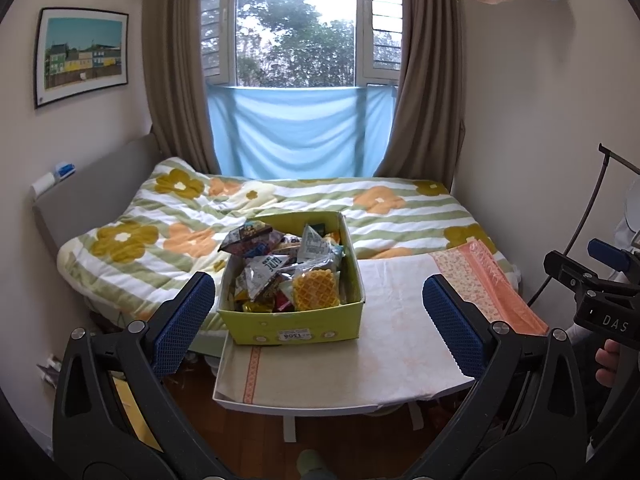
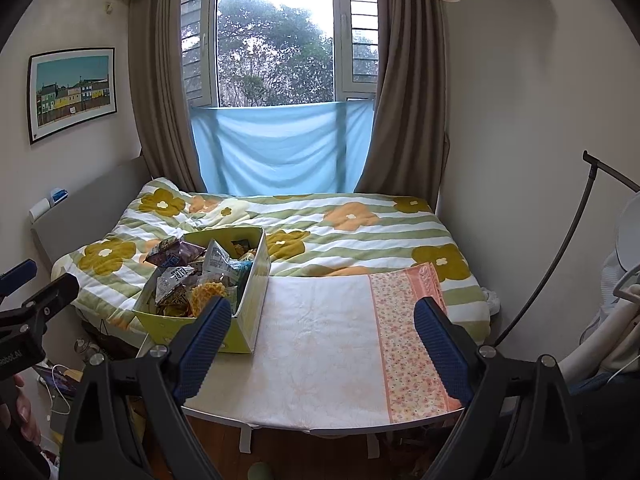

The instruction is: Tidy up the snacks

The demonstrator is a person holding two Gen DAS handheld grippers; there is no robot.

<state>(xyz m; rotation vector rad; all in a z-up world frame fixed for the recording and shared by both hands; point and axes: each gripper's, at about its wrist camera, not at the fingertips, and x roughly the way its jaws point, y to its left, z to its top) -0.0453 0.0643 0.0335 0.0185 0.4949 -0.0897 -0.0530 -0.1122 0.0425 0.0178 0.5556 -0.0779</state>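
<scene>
a small bedroom with pale walls (image 1: 520, 100). daylight comes through a window (image 1: 296, 20) showing trees, flanked by brown curtains (image 1: 176, 80), with a blue cloth (image 1: 296, 132) hung across its lower part. a framed picture (image 1: 82, 54) hangs on the left wall. a bed (image 1: 132, 248) with a flowered striped quilt stands below the window. the floor (image 1: 340, 440) is wood.

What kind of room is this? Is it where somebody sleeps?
Most likely a bedroom. A bed with a flowery quilt fills the room, brown curtains hang beside the window, and a framed picture hangs on the wall.
</scene>
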